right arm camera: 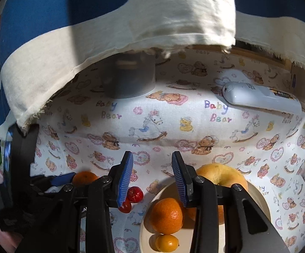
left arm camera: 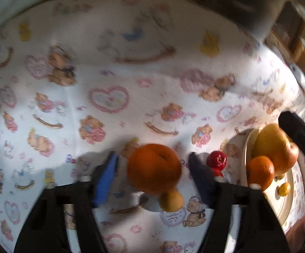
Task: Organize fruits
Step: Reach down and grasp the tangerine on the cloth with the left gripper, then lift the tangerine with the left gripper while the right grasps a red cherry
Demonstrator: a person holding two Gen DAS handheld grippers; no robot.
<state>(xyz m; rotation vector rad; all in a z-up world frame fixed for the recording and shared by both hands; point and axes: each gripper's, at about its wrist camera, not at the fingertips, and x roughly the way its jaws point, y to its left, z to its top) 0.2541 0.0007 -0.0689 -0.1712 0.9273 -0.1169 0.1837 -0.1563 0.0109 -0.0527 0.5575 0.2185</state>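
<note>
Left wrist view is smeared with motion blur, so edges are soft. The left tongs (left arm camera: 153, 166) straddle a big orange (left arm camera: 154, 168) on the bear-print cloth (left arm camera: 110, 97) over the bench; the blue pads sit on either side of the fruit, narrowed in, and through the blur I would say a sliver of gap remains, so no grip yet. The orange's dimple faces up and to the right. A small yellow citrus (left arm camera: 171, 201) peeks from under it, top half hidden. Right of that, 2 red fruits (left arm camera: 216, 160), the lower one mostly covered by the tong finger.

Further right, the cream plate (left arm camera: 246, 147), its far side cut off at the frame edge, carries a smaller orange (left arm camera: 260, 172) and a yellow apple (left arm camera: 274, 147).

Right wrist view, sharp: the right tongs (right arm camera: 152, 179) hang narrow with nothing between the pads, above the gap between the red fruits and the plate. The apple's stem hollow points toward the camera, its lower half hidden by the finger. A white remote (right arm camera: 261, 99) lies long-axis left to right at the back, partly shadowed.
</note>
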